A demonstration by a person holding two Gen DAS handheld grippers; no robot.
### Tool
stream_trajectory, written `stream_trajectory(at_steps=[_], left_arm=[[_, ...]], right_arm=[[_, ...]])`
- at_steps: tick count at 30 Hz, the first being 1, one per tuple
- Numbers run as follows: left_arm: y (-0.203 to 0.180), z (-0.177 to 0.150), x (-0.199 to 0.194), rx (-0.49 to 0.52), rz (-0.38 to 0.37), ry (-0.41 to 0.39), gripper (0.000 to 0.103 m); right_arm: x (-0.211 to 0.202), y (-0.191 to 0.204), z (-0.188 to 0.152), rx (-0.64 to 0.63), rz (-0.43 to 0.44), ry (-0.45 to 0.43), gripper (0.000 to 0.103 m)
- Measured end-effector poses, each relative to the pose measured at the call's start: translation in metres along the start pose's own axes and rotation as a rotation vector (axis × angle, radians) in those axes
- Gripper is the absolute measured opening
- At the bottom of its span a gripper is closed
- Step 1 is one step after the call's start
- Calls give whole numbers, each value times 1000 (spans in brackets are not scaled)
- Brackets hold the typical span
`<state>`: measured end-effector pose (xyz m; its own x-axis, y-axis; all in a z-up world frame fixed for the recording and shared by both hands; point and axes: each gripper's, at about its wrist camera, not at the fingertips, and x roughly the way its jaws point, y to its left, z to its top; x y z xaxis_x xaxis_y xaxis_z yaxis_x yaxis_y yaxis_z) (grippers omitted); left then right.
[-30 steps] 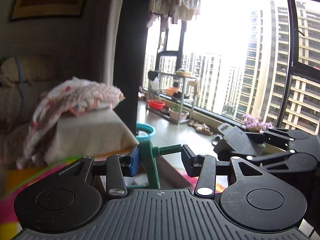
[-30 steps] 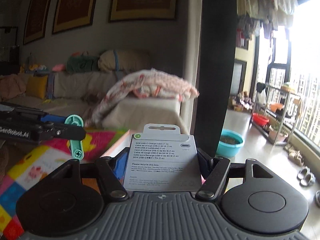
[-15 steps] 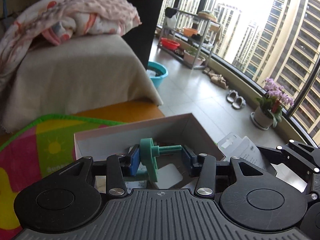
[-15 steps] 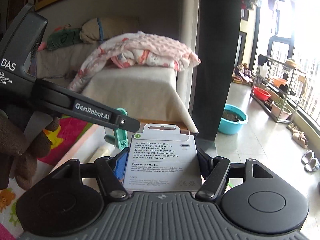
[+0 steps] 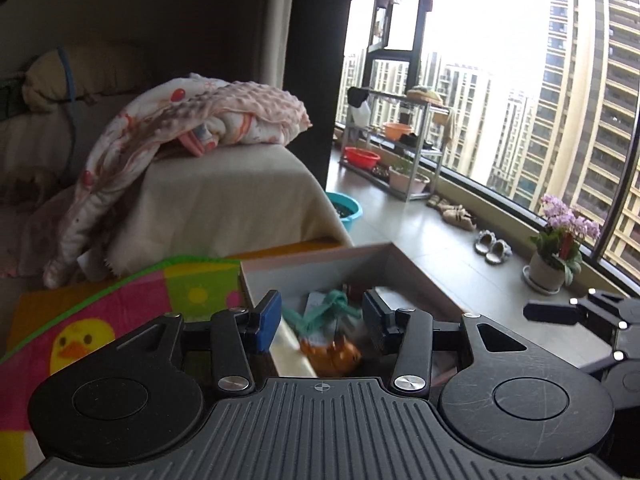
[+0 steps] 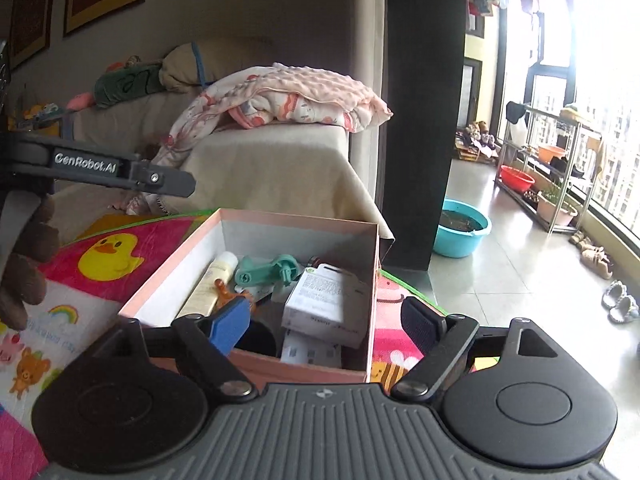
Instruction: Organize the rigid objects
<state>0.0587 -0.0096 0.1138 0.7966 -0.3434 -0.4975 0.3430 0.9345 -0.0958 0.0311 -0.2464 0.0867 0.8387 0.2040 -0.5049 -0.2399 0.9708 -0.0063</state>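
where "genrobot.ai" marks the left claw (image 6: 176,184), both claws spread, right claw (image 6: 326,326) over pink box (image 6: 256,216)

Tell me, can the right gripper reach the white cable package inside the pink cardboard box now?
Probably yes: the right gripper is open just above the pink cardboard box, and the white cable package lies on top, uncovered.

The green part (image 5: 334,312) and orange toy (image 5: 332,354) are motion-blurred in the left wrist view; the box (image 6: 256,362) hides its lowest contents behind its near wall.
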Motion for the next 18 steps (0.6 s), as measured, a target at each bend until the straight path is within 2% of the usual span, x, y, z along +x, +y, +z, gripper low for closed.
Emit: stream_trajectory(at_steps=[4, 9, 11, 12, 13, 14, 18], left_arm=[[-13, -66, -38, -4, 57, 69, 49], [-8, -124, -50, -54, 183, 134, 49], [-5, -137, -43, -94, 198, 186, 50], [-5, -141, -43, -98, 203, 151, 52], [-7, -143, -42, -91, 206, 144, 54], [-11, -141, -38, -74, 212, 133, 58], [-20, -138, -28, -80, 216, 117, 67]], right_arm=[[-25, 23, -31, -49, 4, 26, 87], [-11, 48, -69, -59, -4, 177, 88], [-2, 55, -80, -59, -7, 225, 88], [2, 57, -85, -59, -14, 237, 89], [2, 56, -88, -38, -36, 207, 100], [4, 56, -90, -28, -76, 209, 103], [10, 39, -90, 83, -38, 236, 103]])
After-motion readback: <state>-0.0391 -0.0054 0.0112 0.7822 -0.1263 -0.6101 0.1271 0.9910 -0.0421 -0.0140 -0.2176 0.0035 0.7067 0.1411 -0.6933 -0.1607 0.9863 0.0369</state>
